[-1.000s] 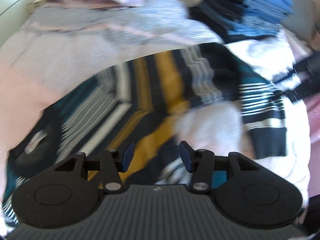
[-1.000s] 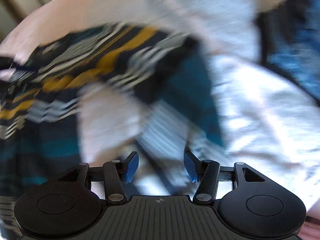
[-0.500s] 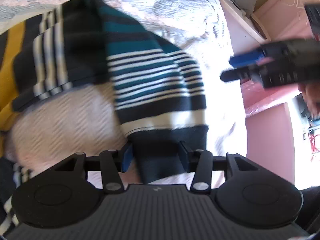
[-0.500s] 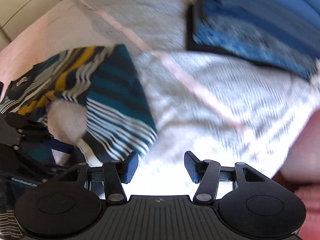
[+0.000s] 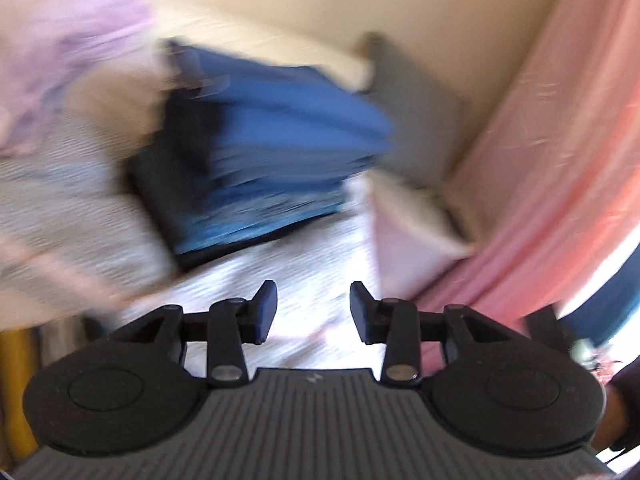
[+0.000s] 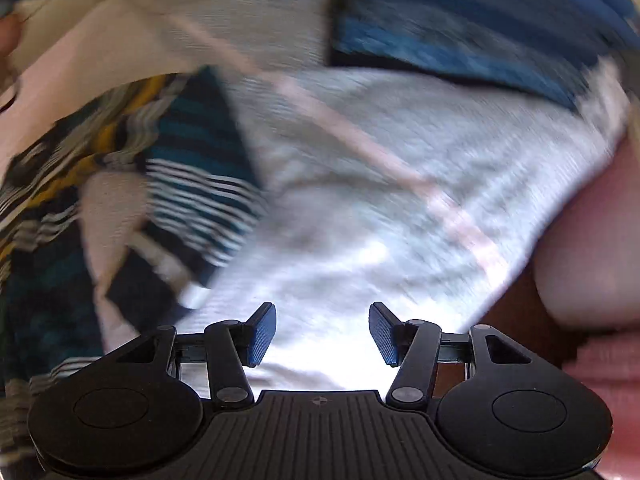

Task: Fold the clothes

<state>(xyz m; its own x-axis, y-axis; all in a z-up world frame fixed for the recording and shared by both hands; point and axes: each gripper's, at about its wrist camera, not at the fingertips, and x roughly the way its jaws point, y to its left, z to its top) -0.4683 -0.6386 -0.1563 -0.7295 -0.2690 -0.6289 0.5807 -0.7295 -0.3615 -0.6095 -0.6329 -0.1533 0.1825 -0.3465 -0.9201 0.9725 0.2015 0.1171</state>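
A striped garment (image 6: 132, 184) in teal, black, white and yellow lies on the pale bedspread (image 6: 360, 208) at the left of the right wrist view. My right gripper (image 6: 322, 334) is open and empty above the bedspread, to the right of the garment's sleeve. My left gripper (image 5: 313, 312) is open and empty, above the bedspread (image 5: 304, 264) and facing a stack of folded blue clothes (image 5: 276, 152). Only a yellow strip of the garment (image 5: 16, 380) shows at the left edge of the left wrist view. Both views are blurred.
The blue stack also shows at the top right of the right wrist view (image 6: 480, 28). A lilac cloth pile (image 5: 60, 52) lies at the far left. A pink curtain (image 5: 560, 160), a white pillow (image 5: 408, 240) and a cream wall (image 5: 400, 0) bound the bed.
The left gripper, which had the sleeve cuff between its fingers, has swung up and away and now faces the blue stack. The right gripper has moved a little closer to the bedspread.
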